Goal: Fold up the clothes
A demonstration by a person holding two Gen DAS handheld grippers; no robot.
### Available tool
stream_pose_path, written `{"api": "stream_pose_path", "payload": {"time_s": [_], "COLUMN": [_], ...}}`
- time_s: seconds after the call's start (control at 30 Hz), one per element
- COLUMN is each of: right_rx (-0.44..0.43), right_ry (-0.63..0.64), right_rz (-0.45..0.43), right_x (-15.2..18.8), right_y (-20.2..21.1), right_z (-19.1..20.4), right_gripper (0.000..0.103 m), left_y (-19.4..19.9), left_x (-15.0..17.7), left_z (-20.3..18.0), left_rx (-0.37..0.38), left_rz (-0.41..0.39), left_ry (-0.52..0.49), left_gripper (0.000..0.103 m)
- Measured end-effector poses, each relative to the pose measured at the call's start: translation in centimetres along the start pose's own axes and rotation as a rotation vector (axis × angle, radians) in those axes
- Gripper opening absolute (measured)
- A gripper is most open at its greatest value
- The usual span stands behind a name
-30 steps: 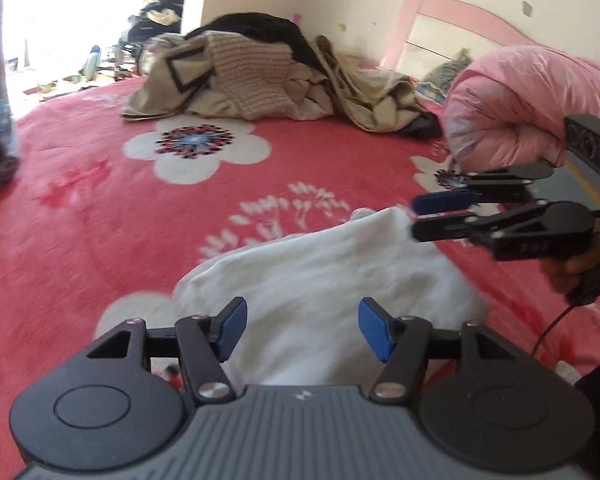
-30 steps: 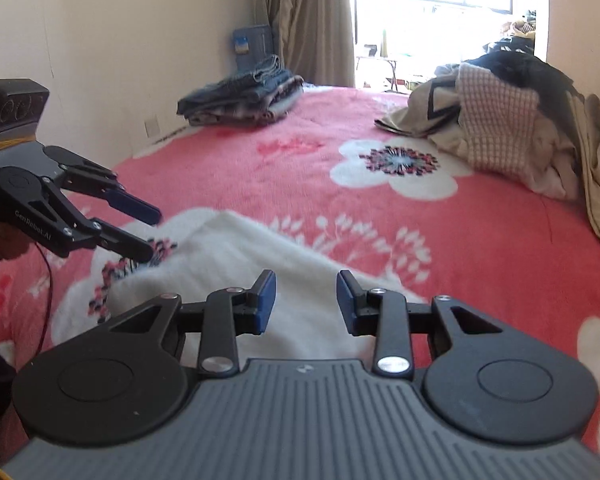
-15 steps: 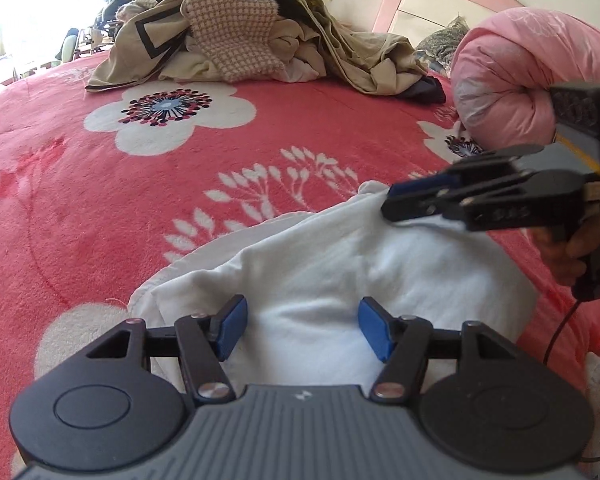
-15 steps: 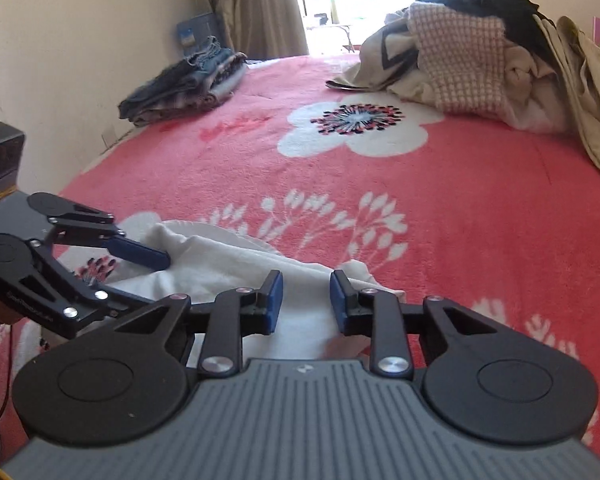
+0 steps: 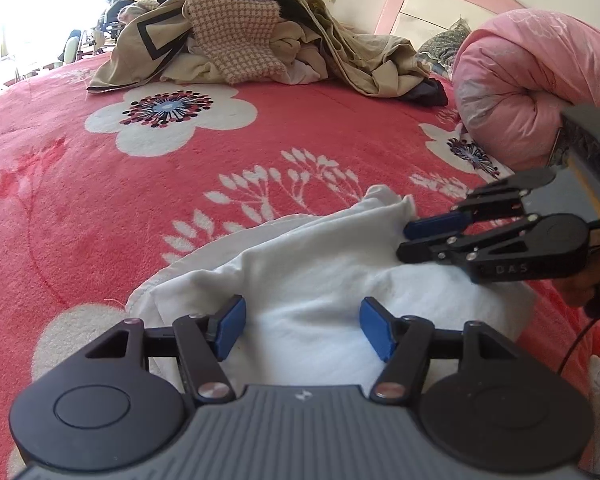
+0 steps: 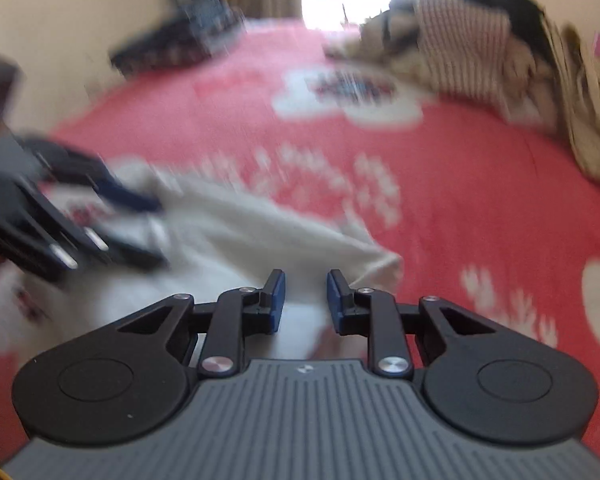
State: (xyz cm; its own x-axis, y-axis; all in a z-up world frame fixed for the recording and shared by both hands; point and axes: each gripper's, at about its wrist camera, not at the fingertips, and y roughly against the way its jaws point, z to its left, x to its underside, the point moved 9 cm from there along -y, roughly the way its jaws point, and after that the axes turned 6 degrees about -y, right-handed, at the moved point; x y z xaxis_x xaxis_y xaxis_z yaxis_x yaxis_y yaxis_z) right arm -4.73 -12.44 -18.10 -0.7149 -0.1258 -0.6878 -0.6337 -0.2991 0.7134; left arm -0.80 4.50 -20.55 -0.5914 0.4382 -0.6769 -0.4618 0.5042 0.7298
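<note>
On the red floral blanket (image 5: 260, 152) lies a crumpled white garment (image 5: 320, 280), the left gripper (image 5: 302, 326) spread wide over it, the right gripper (image 6: 306, 294) narrowly parted at its corner, neither gripping.

Black linkage left gripper (image 5: 302, 330), blue-padded fingers (image 5: 230, 326), silver screws, ribbed grey housing, "DAS" lettering.

On the one red flowered blanket (image 5: 100, 208) I count one white garment (image 5: 320, 280), one heap of unfolded clothes (image 5: 260, 48), one rolled pink quilt (image 5: 520, 80), one stack of dark folded jeans (image 6: 172, 44), and two grippers, left gripper (image 5: 302, 330) and right gripper (image 6: 305, 300).
</note>
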Motion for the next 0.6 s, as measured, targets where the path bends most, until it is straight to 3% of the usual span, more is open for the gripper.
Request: {"api": "stream_pose_path", "payload": {"time_s": [0.13,0.23,0.3,0.43,0.6], "right_rx": [-0.016,-0.126,-0.165,-0.106,-0.086], "right_ry": [-0.022,0.027,0.103,0.167,0.192], "right_rz": [-0.049,-0.101,-0.086,0.065,0.004], "right_x": [-0.6,-1.5,-0.6,4.0,2.6], "right_y": [2.0,5.6,6.4,2.4,5.3], "right_z": [0.2,2.9,4.8,5.1,5.8], "right_gripper": [0.021,0.021,0.021,0.020,0.021], "left_y": [0.0,0.1,0.1,0.3,3.1], "left_x": [0.0,0.0,0.1,-0.1,-1.2], "left_z": [-0.3,-0.2,-0.1,-0.3,-0.5], "left_rx": [-0.017,-0.017,-0.018,-0.028,-0.095], "left_rz": [0.003,-0.001,-0.008,-0.010,-0.051], "left_ry": [-0.023,-0.009,-0.003,-0.024,-0.065], "left_gripper": [0.066,0.066,0.066,0.066,0.066]}}
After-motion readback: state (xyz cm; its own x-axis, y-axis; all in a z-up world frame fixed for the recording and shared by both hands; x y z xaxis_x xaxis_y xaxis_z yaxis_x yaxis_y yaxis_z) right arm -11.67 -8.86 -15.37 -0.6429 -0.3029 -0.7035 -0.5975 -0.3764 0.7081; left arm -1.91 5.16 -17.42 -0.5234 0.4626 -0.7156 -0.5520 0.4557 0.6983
